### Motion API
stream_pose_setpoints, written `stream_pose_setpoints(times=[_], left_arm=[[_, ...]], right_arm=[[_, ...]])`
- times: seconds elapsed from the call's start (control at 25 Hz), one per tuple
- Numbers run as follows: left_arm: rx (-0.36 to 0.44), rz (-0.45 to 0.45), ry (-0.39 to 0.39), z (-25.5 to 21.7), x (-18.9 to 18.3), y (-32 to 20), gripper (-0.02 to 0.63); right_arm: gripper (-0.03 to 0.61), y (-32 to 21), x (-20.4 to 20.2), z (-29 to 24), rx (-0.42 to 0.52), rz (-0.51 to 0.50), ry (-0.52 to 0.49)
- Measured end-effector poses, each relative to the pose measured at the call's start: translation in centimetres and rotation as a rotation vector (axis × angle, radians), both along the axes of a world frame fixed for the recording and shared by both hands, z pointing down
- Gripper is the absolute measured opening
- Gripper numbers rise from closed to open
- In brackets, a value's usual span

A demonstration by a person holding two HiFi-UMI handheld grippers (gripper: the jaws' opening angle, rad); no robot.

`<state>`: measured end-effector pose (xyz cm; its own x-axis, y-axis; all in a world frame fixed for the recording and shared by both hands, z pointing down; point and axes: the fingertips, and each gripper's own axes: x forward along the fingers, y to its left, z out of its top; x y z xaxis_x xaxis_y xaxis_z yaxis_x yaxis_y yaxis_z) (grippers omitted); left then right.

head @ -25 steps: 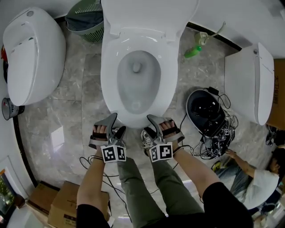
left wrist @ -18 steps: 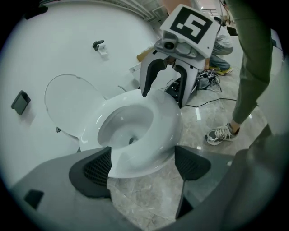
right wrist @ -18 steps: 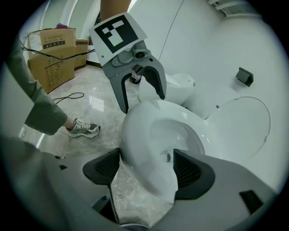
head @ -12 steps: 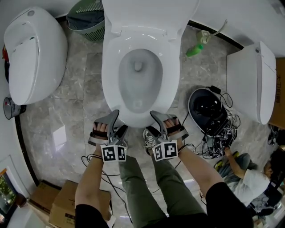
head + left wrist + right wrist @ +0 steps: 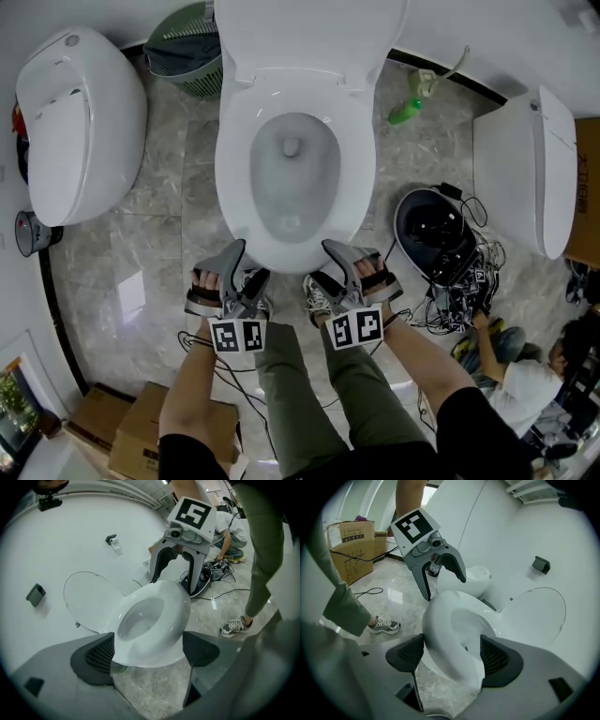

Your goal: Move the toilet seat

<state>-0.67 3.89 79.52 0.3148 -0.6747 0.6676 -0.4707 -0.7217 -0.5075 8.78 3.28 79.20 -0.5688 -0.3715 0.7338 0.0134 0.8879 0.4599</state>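
At the front of the white oval plastic toilet seat (image 5: 356, 178), lowered on its bowl, the left gripper (image 5: 246, 267) is held wide and empty. The right gripper (image 5: 321, 264) is closing slightly, the seat's edge between its jaws untouched. Glossy plastic could be slipped off.

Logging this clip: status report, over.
Left gripper open by toilet seat front. Right gripper closing, seat front between jaws, ungripped. Seat down, lid up. Nothing obstructing.

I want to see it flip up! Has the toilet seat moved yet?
No. The toilet seat still lies flat on the bowl, below the raised lid, as before.
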Motion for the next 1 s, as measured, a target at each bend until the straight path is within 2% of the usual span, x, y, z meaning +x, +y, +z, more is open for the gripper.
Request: stream_pose_setpoints(times=[0.44, 0.76, 1.0], left_arm=[[0.064, 0.005, 0.045, -7.9, -0.5, -2.0, 0.471], [0.084, -0.047, 0.094, -12.4, -0.8, -4.3, 0.471], [0.085, -0.096, 0.157, -15.4, -1.3, -6.2, 0.474]], right_arm=[[0.376, -2.1, 0.3, -7.8, -0.004, 0.101, -0.089], [0.376, -4.4, 0.8, -12.5, 0.02, 0.196, -0.137], [0.376, -6.4, 1.3, -15.6, 0.032, 0.319, -0.16]])
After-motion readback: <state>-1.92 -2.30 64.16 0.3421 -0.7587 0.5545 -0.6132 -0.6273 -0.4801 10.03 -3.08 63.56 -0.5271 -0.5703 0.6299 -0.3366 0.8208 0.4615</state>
